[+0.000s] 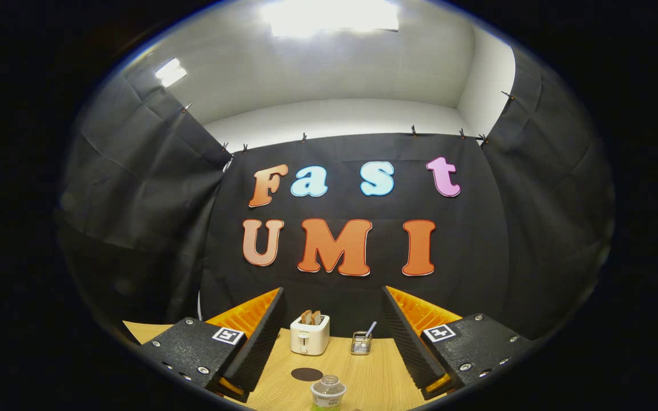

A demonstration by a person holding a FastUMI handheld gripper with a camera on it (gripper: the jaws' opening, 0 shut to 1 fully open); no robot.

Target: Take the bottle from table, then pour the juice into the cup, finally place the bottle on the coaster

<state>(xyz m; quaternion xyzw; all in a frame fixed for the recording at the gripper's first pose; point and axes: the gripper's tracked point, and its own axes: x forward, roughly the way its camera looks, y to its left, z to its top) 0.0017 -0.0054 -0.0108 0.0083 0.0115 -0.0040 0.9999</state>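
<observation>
My gripper [331, 348] is open, its two fingers spread wide above the wooden table [374, 371] with nothing between them. Low between the fingers stands a clear cup [328, 392] with a pale green lower part. Just beyond the cup, a little to its left, lies a dark round coaster [307, 374], flat on the table. I cannot make out a bottle.
At the back of the table stands a cream toaster [309, 335] with two slices of bread in it. To its right is a small wire holder [361, 342] with a utensil handle sticking out. Black cloth walls close the booth behind and on both sides.
</observation>
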